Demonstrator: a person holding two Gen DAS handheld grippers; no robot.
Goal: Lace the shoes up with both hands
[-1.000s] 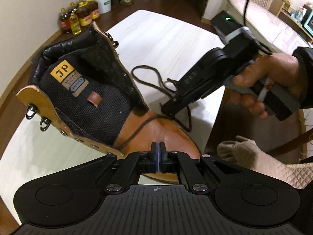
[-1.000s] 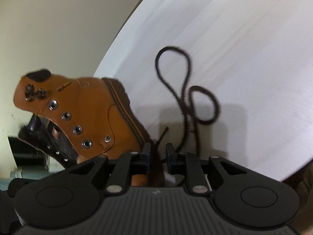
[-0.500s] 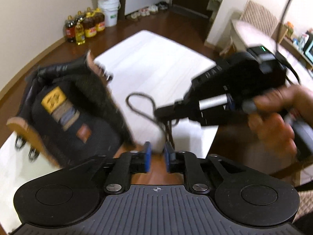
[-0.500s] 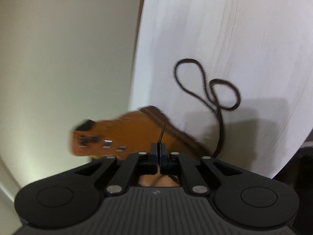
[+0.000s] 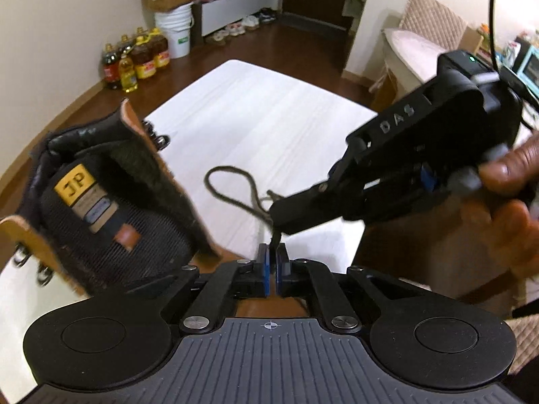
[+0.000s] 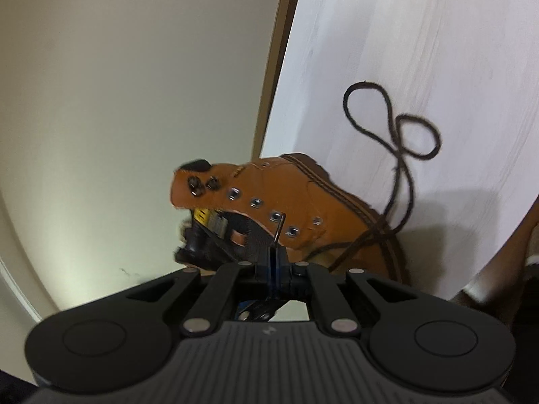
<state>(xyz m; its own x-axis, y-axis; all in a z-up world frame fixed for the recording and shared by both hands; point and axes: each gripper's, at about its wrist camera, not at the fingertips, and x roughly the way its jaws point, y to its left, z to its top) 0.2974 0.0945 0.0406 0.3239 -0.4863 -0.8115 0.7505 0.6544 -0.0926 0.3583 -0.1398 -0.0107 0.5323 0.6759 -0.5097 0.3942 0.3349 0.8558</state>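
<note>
**A:** Location of the boot [image 5: 111, 208]?

**B:** Left of the left wrist view, resting on the white desk [image 5: 269, 118]. Shaft mouth turned toward the lens, black tongue with a yellow label exposed, toe hidden behind the gripper body. In the right wrist view: centre of frame, tan side flap toward the lens, with a row of metal eyelets [image 6: 274, 216].

**A:** Course of the lace [image 5: 232, 185]?

**B:** Dark brown. Two loose loops flat on the desk, right of the boot, at mid-frame. From there, back to the boot's front. Free end raised off the desk, between the two grippers.

**A:** State of the left gripper [image 5: 272, 259]?

**B:** Bottom centre. Jaws just closing, now all but together, only a thin slit between the blue pads. Pinched on the lace end at the very tips.

**A:** And the right gripper [image 5: 281, 213]?

**B:** Enters from the right of the left wrist view, carried by a hand [image 5: 505, 195], fingertips directly above the left gripper's. Jaws just opening, gap narrow. Lace tip upright between them, in front of the eyelet row in the right wrist view. Pressure of the pads on the lace: not discernible.

**A:** Background?

**B:** Oil bottles [image 5: 134, 60] and a white bucket [image 5: 175, 30] on the wooden floor at upper left.
</note>
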